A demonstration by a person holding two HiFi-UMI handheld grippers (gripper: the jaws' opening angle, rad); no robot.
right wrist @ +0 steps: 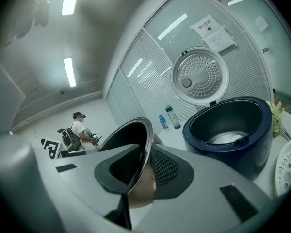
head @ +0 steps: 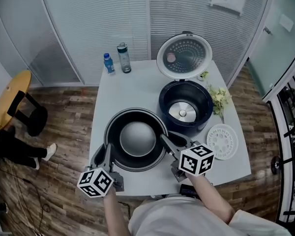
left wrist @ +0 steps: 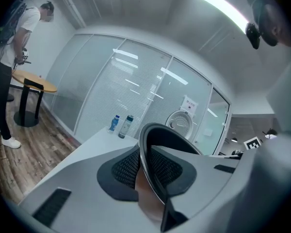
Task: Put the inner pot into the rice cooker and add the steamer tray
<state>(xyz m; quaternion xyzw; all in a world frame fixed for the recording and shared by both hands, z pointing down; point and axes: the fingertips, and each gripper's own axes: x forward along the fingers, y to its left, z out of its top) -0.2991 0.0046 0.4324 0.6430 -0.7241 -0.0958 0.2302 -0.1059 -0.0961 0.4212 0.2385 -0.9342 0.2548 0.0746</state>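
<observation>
The dark inner pot (head: 136,139) hangs above the white table's near side, held by its rim on both sides. My left gripper (head: 107,154) is shut on the pot's left rim (left wrist: 146,171), and my right gripper (head: 168,142) is shut on the right rim (right wrist: 144,161). The dark blue rice cooker (head: 185,107) stands just behind and right of the pot, its lid (head: 184,56) swung open and its cavity bare. The white perforated steamer tray (head: 222,141) lies flat on the table right of the cooker.
Two bottles (head: 116,60) stand at the table's (head: 131,87) far left edge. A sprig of greenery (head: 219,98) lies right of the cooker. A person (left wrist: 9,47) stands by a round wooden table (head: 10,100) off to the left.
</observation>
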